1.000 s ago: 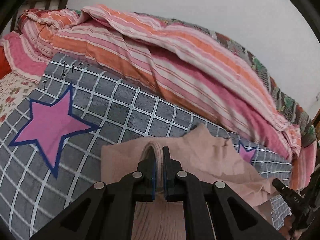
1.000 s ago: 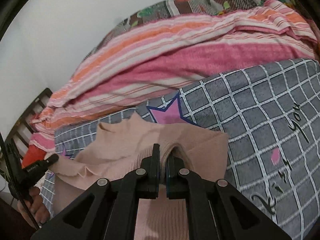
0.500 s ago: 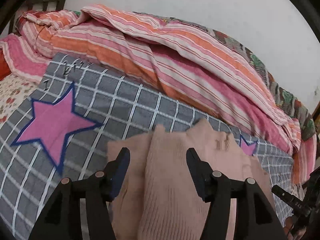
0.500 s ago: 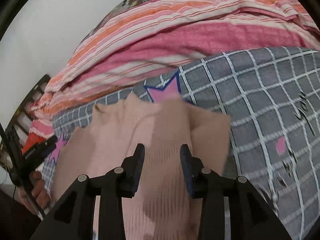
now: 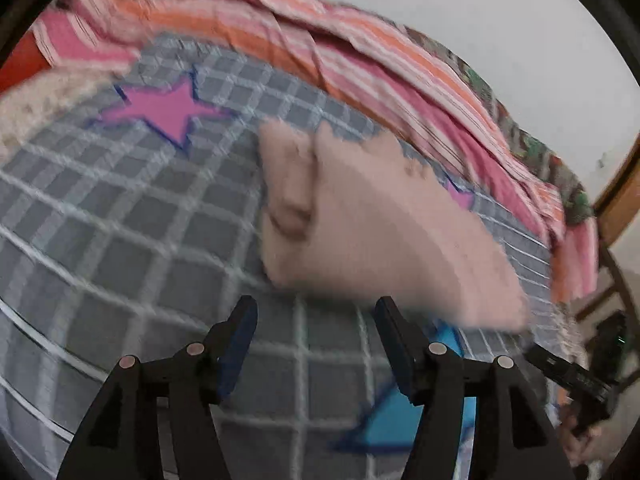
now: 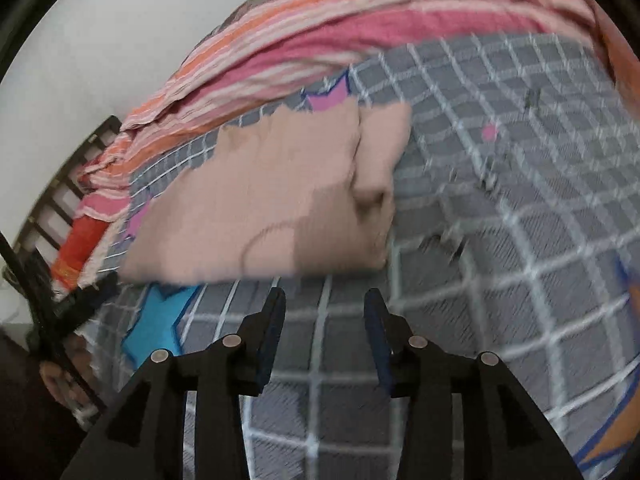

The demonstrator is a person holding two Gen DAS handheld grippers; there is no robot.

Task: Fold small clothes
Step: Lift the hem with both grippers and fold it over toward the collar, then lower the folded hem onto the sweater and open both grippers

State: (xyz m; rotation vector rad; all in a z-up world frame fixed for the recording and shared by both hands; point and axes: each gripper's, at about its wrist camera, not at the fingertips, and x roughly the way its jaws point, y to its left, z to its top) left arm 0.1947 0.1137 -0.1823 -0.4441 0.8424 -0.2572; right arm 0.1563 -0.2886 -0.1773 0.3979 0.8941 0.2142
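A pale pink knit garment (image 5: 384, 224) lies folded on the grey checked bedspread (image 5: 132, 216); it also shows in the right wrist view (image 6: 272, 196). My left gripper (image 5: 316, 320) is open and empty, just short of the garment's near edge. My right gripper (image 6: 324, 308) is open and empty, also just in front of the garment's near edge. Both views are blurred by motion. The right gripper (image 5: 576, 376) shows at the lower right of the left wrist view, and the left gripper (image 6: 68, 308) at the lower left of the right wrist view.
A rumpled pink and orange striped quilt (image 5: 360, 52) lies along the far side of the bed by the white wall; it also shows in the right wrist view (image 6: 340, 28). Pink (image 5: 160, 106) and blue (image 6: 156, 320) stars mark the bedspread. A dark slatted bed frame (image 6: 52, 200) stands at left.
Both grippers were shut on the garment a second ago, then opened and let it go. Both have since pulled back, so the folded garment now lies ahead of the fingers.
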